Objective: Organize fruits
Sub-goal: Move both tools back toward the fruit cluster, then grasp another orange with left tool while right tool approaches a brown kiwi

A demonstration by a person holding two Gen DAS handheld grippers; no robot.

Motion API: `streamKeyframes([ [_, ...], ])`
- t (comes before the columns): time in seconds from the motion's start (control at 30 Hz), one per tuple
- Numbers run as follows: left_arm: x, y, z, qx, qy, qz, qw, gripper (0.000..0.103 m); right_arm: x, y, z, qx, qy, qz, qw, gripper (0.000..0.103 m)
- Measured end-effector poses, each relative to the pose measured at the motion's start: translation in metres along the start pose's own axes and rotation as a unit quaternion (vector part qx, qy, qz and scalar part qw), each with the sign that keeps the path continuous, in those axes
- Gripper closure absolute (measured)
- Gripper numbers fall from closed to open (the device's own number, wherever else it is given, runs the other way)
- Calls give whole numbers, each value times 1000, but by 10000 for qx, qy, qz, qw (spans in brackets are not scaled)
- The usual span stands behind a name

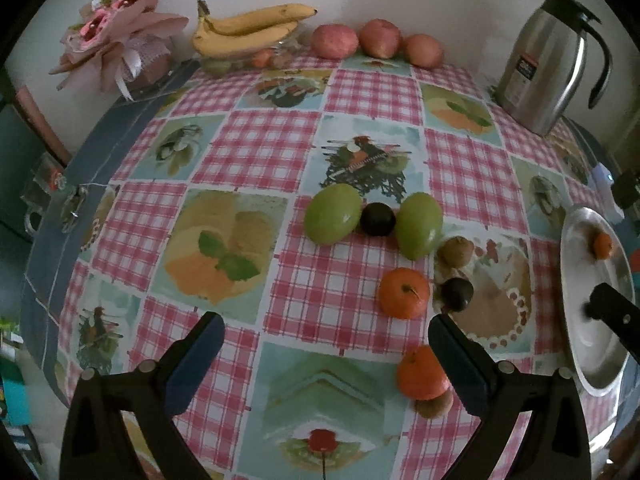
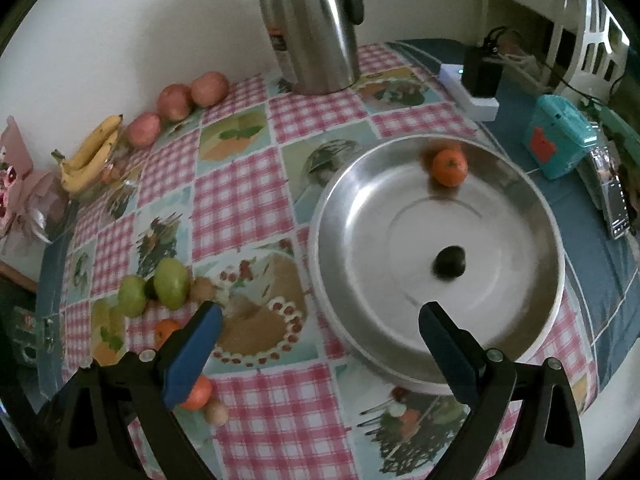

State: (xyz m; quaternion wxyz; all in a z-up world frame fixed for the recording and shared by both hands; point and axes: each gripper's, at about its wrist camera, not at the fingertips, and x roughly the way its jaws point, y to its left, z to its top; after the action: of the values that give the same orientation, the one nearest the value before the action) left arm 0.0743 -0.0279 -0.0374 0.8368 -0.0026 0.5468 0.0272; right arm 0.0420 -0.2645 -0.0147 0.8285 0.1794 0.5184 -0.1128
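**Ana:** While both claws hang wide apart with nothing between their fingers, where does the fruit sit relative to the steel bowl (image 2: 532,216)?

**Ben:** Inside it lie one tangerine (image 2: 449,167) against the far wall and one dark plum (image 2: 449,262) near the middle; the plum looks blurred, so it may be rolling. The right gripper (image 2: 320,318) hovers over the bowl's near rim. To the left of the bowl, out on the checked tablecloth (image 1: 256,152), are two green mangoes (image 1: 333,213) with another dark plum (image 1: 377,219) between them, a fuzzy brown kiwi (image 1: 457,251), a third plum (image 1: 457,294) and two more tangerines (image 1: 404,293). The left gripper (image 1: 326,328) hangs over that cluster, its right finger just beside the nearer tangerine (image 1: 421,373).

**Ana:** How would they handle?

**Ben:** I'd judge the tangerines light, with pebbly, slightly yielding skin, so grip across the widest part, gently. The plums are smooth and round, likely to slip or roll. The mangoes look waxy, oval and heavier; take them across the short axis.

**Ana:** And the bowl?

**Ben:** Polished metal, shallow, slick-bottomed, so fruit dropped in could skid.
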Motion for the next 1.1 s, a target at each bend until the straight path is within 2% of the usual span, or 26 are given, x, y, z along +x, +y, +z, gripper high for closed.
streamKeyframes([
  [0.23,3,6,-3,-83,175,-113,9997,0,1,13,-11,-186,186,-72,9996,4],
  [0.67,23,26,-12,-601,755,-468,9942,0,16,31,-36,-390,614,-160,9972,4],
  [0.97,25,25,-13,-650,852,-544,9928,0,24,39,-43,-532,807,-136,9952,4],
  [1.1,27,23,-11,-673,870,-727,9913,0,23,35,-42,-453,805,-139,9956,4],
])
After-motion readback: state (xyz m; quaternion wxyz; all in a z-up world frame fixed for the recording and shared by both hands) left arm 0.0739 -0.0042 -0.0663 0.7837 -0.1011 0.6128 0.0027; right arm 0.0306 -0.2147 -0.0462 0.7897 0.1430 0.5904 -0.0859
